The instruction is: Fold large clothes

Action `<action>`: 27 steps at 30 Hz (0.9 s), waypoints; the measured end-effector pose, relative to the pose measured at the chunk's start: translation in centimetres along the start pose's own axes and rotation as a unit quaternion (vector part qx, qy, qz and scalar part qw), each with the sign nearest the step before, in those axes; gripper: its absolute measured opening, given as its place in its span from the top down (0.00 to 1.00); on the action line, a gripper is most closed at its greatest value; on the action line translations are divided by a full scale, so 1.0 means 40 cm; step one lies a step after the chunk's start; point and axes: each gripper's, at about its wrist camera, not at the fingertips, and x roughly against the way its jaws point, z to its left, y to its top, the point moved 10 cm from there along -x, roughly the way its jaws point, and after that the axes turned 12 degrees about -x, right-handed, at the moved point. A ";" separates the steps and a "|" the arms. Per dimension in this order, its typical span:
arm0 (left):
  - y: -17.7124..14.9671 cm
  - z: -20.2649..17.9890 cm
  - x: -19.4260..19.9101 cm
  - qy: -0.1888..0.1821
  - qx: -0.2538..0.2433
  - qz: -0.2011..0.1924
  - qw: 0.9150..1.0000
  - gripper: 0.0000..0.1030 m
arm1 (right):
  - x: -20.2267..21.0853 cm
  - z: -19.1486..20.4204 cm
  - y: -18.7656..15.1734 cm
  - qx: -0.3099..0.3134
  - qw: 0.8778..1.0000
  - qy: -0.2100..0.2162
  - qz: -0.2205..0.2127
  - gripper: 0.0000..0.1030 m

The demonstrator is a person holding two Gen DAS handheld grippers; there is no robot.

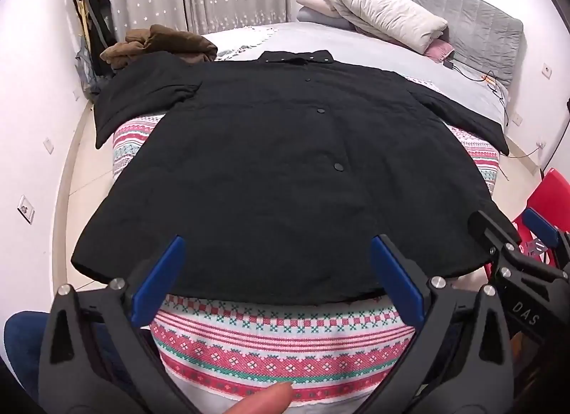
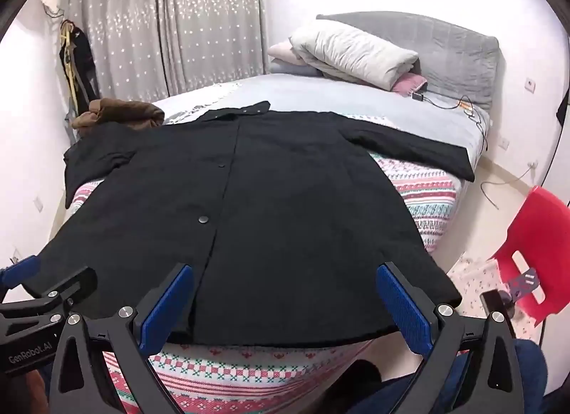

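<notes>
A large black buttoned coat (image 1: 278, 172) lies spread flat, front up, on the bed, collar at the far end and both sleeves stretched out sideways. It also shows in the right wrist view (image 2: 270, 207). My left gripper (image 1: 278, 271) is open and empty, its blue pads just above the coat's near hem. My right gripper (image 2: 285, 303) is open and empty, also over the near hem, to the right of the left one. Each gripper shows at the edge of the other's view.
A patterned pink and green blanket (image 1: 278, 342) covers the bed's near end. A brown garment (image 1: 160, 43) lies at the far left. Pillows (image 1: 384, 15) and a grey headboard (image 2: 459, 51) stand at the far right. A red chair (image 2: 534, 246) stands right of the bed.
</notes>
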 end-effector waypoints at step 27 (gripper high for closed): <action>-0.016 -0.023 -0.025 -0.017 -0.003 0.010 1.000 0.00 | -0.007 0.018 -0.014 0.005 1.000 -0.010 0.003 0.01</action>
